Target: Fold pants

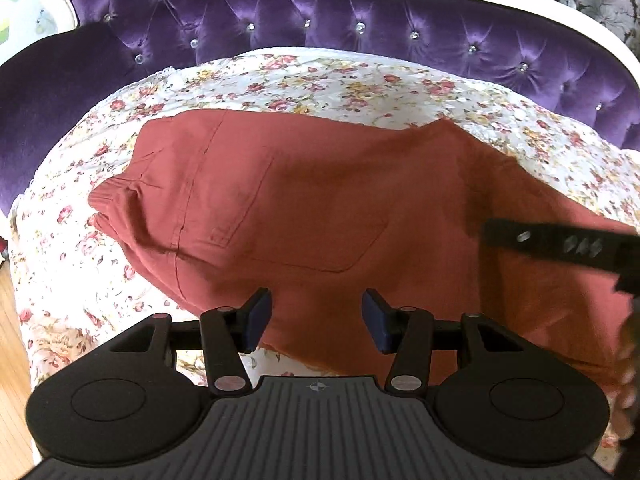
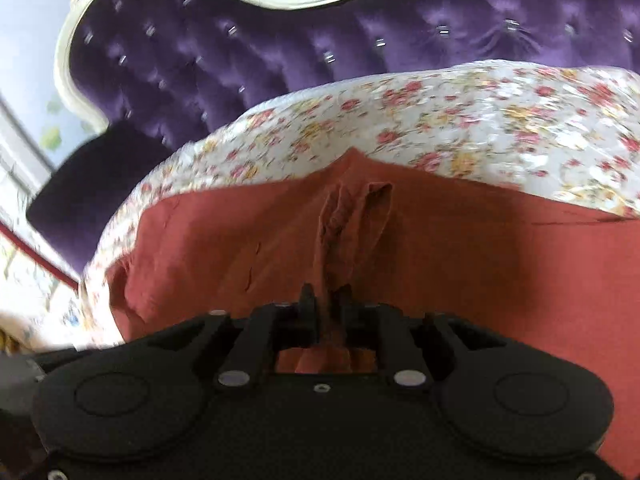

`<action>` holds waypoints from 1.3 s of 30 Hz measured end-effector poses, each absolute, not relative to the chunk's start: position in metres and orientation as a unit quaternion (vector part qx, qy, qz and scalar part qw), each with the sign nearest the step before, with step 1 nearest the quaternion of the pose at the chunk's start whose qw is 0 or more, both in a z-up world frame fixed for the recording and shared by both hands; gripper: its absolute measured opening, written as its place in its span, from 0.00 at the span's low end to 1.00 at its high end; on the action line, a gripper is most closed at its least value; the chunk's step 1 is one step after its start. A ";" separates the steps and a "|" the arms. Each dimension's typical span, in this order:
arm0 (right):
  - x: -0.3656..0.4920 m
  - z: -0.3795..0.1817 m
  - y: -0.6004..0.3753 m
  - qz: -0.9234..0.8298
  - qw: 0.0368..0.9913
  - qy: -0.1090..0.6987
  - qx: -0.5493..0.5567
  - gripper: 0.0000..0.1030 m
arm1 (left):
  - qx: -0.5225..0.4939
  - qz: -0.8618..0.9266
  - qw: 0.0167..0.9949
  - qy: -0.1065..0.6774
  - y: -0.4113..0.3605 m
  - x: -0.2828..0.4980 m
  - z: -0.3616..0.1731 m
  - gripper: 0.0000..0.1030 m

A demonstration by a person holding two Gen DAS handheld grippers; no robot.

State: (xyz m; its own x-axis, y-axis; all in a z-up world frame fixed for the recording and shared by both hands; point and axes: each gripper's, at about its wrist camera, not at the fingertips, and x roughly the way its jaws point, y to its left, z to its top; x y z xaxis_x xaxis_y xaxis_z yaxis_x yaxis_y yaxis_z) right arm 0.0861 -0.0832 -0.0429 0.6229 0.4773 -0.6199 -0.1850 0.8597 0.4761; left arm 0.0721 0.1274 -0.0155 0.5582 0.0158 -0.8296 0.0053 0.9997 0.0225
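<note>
Rust-red pants (image 1: 304,200) lie spread on a floral bedspread (image 1: 320,76), waistband to the left, a back pocket facing up. My left gripper (image 1: 317,320) is open and empty, hovering over the near edge of the pants. My right gripper (image 2: 329,312) is shut on a bunched fold of the pants (image 2: 352,220) and lifts it off the bed. The right gripper (image 1: 560,244) also shows in the left wrist view, over the right part of the pants.
A purple tufted headboard (image 1: 360,20) with a white frame stands behind the bedspread. A dark purple armrest (image 1: 48,92) is at the left. Wooden floor (image 1: 12,360) shows at the lower left, past the bed edge.
</note>
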 end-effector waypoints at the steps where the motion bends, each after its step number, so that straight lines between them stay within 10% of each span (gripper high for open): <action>1: 0.086 -0.044 -0.081 0.193 0.882 0.386 0.187 0.33 | 0.011 0.002 0.884 0.468 0.126 0.071 -0.013 0.47; 5: 0.070 -0.036 -0.097 0.214 0.887 0.347 0.216 0.47 | 0.014 -0.009 0.890 0.455 0.122 0.067 -0.004 0.47; 23: -0.002 -0.066 -0.211 0.023 0.916 0.377 0.138 0.48 | 0.055 -0.048 0.882 0.465 0.058 0.107 -0.028 0.48; 33: -0.004 -0.078 -0.208 0.038 0.919 0.374 0.122 0.47 | 0.046 -0.078 0.867 0.489 0.062 0.110 -0.047 0.65; 39: -0.005 -0.082 -0.206 0.036 0.922 0.366 0.119 0.48 | 0.031 -0.096 0.870 0.483 0.066 0.111 -0.042 0.33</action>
